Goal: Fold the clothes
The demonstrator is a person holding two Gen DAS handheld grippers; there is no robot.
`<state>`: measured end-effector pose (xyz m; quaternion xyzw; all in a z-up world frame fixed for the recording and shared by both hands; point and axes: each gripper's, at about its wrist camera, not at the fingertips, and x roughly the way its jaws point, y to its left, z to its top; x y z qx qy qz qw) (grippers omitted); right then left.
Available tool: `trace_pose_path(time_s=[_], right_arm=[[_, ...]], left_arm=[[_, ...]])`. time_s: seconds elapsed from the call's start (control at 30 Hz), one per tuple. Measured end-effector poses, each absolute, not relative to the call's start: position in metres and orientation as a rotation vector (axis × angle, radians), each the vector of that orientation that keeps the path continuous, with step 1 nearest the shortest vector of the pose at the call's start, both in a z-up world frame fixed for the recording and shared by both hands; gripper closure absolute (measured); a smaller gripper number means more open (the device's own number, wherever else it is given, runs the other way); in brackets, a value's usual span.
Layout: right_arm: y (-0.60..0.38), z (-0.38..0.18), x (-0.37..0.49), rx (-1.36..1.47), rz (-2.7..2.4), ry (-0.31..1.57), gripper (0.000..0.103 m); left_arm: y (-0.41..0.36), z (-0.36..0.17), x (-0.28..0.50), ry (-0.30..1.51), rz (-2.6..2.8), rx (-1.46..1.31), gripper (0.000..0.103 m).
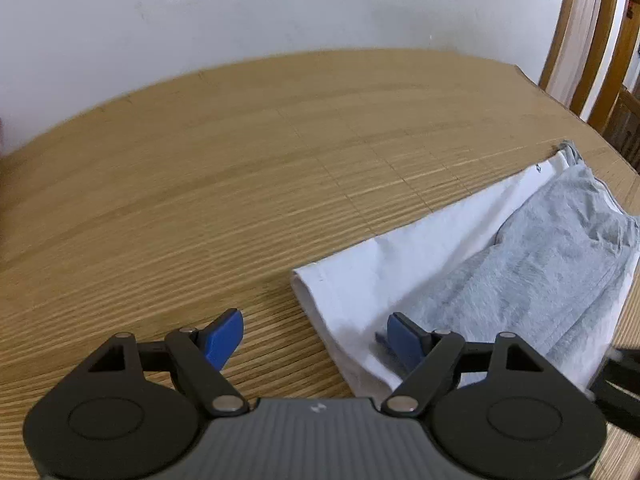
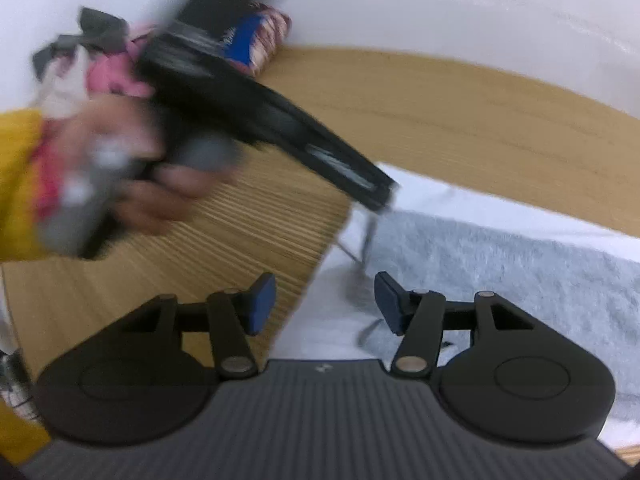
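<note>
A white garment (image 1: 400, 264) lies folded on the bamboo mat (image 1: 200, 200), with a grey fleecy garment (image 1: 540, 264) spread on top of it. My left gripper (image 1: 316, 338) hovers open over the white cloth's near corner, nothing between its blue pads (image 1: 226, 338). In the right wrist view the same white cloth (image 2: 320, 312) and grey garment (image 2: 500, 256) lie below my right gripper (image 2: 325, 302), which stands open and empty above the cloth's edge. The other gripper (image 2: 256, 108), held by a hand (image 2: 160, 184) in a yellow sleeve, crosses that view, blurred.
A pile of pink, white and dark clothes (image 2: 108, 64) sits at the mat's far left corner against the white wall (image 1: 280, 12). Wooden slats (image 1: 592, 52) rise at the far right. Bare mat stretches left and behind the folded garments.
</note>
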<state>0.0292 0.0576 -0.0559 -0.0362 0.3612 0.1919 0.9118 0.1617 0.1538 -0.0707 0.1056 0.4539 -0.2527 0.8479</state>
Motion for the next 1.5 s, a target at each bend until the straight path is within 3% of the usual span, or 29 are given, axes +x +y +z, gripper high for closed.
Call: trace_pose_path(time_s=[0.07, 0.33, 0.37, 0.4, 0.43, 0.47, 0.5, 0.6, 1.03, 1.3, 1.5], right_arm=[[0.063, -0.058, 0.015, -0.13, 0.351, 0.744, 0.034], [0.095, -0.086, 0.001, -0.221, 0.323, 0.781, 0.035], [0.098, -0.088, 0.003, -0.217, 0.316, 0.783, 0.037], [0.099, -0.089, 0.004, -0.208, 0.313, 0.786, 0.043], [0.099, -0.088, 0.005, -0.189, 0.315, 0.793, 0.052], [0.099, -0.087, 0.005, -0.171, 0.317, 0.799, 0.076], [0.098, -0.087, 0.005, -0.156, 0.314, 0.804, 0.081], [0.095, -0.085, 0.004, -0.126, 0.288, 0.809, 0.09], [0.053, -0.043, 0.001, 0.415, 0.528, 0.758, 0.092], [-0.029, -0.005, -0.035, 0.586, 0.47, 0.551, 0.092], [-0.136, 0.003, -0.057, 0.683, 0.287, 0.43, 0.092]], left_arm=[[0.149, -0.078, 0.166, 0.99, -0.556, 0.221, 0.022], [0.132, -0.092, 0.167, 1.006, -0.534, 0.225, 0.021], [0.128, -0.092, 0.166, 0.996, -0.535, 0.248, 0.026], [0.124, -0.091, 0.163, 0.986, -0.554, 0.259, 0.043], [0.121, -0.089, 0.162, 0.989, -0.581, 0.255, 0.054], [0.118, -0.087, 0.16, 0.997, -0.608, 0.245, 0.073], [0.117, -0.086, 0.16, 1.005, -0.619, 0.234, 0.087], [0.121, -0.085, 0.16, 1.019, -0.617, 0.189, 0.09], [0.169, -0.023, 0.132, 0.998, -0.493, 0.114, 0.091], [0.053, 0.048, 0.138, 0.896, -0.587, 0.139, 0.093], [-0.084, 0.062, 0.152, 0.849, -0.685, 0.201, 0.095]])
